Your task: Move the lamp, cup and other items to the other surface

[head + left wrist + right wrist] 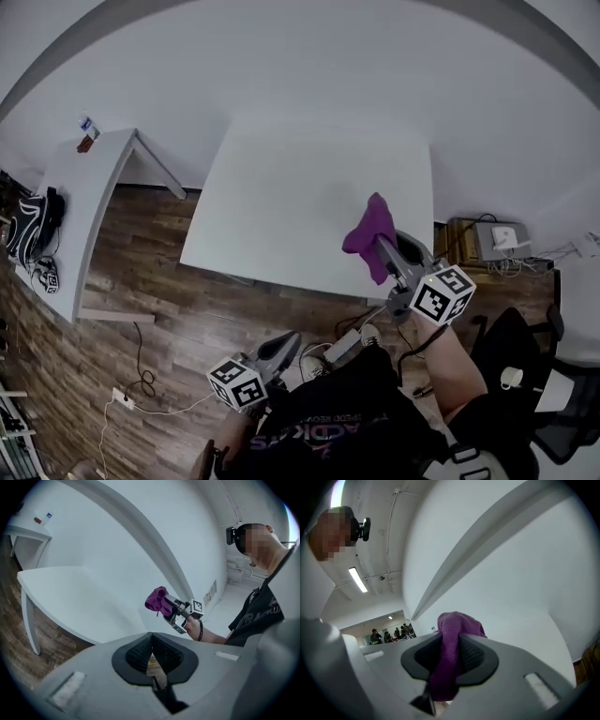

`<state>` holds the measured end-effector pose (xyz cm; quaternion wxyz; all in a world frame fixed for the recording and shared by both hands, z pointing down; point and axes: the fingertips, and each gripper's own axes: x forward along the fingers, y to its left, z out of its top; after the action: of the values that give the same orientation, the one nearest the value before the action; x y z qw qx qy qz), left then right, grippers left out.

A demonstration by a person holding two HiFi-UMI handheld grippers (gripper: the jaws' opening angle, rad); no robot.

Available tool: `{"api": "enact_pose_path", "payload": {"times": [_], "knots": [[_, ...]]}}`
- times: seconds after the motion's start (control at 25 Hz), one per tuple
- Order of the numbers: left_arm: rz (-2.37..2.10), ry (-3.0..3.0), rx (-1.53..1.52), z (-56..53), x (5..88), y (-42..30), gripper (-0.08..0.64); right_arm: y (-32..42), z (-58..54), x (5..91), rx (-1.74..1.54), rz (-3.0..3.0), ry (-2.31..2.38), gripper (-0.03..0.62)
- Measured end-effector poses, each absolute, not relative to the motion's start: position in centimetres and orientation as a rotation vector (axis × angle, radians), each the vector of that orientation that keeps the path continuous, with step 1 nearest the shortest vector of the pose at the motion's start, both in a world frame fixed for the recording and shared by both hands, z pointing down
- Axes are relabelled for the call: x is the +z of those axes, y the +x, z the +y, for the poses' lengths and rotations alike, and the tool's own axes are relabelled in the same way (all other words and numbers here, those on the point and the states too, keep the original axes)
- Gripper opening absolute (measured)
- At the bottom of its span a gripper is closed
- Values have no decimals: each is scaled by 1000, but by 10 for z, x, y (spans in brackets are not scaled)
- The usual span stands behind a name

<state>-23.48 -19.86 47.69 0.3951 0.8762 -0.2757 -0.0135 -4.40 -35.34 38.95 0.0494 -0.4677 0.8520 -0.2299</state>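
A purple cloth (368, 230) hangs bunched in my right gripper (386, 249), which is shut on it above the near right corner of the large white table (291, 187). In the right gripper view the cloth (457, 623) fills the gap between the pads and droops below them. The left gripper view shows the right gripper (169, 607) carrying the cloth (157, 599) in the air beside the table (70, 592). My left gripper (287, 341) is low by the person's body, over the wood floor. Its jaws (151, 638) meet at the tips with nothing between them.
A smaller white table (89, 187) stands at the left with small items (86, 132) on its far end. A black bag (28, 225) lies beside it. Cables and a power strip (122, 398) lie on the floor. A box of cables (497, 244) and a chair (534, 375) are at the right.
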Motion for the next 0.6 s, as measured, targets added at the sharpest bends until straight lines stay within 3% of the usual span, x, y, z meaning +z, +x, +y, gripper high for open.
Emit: {"api": "enact_pose_path", "payload": {"times": [0.6], "knots": [[-459,2254,69,-174,494,-184,-2,-33,-227,405,-815,2452,-1480,89]]}}
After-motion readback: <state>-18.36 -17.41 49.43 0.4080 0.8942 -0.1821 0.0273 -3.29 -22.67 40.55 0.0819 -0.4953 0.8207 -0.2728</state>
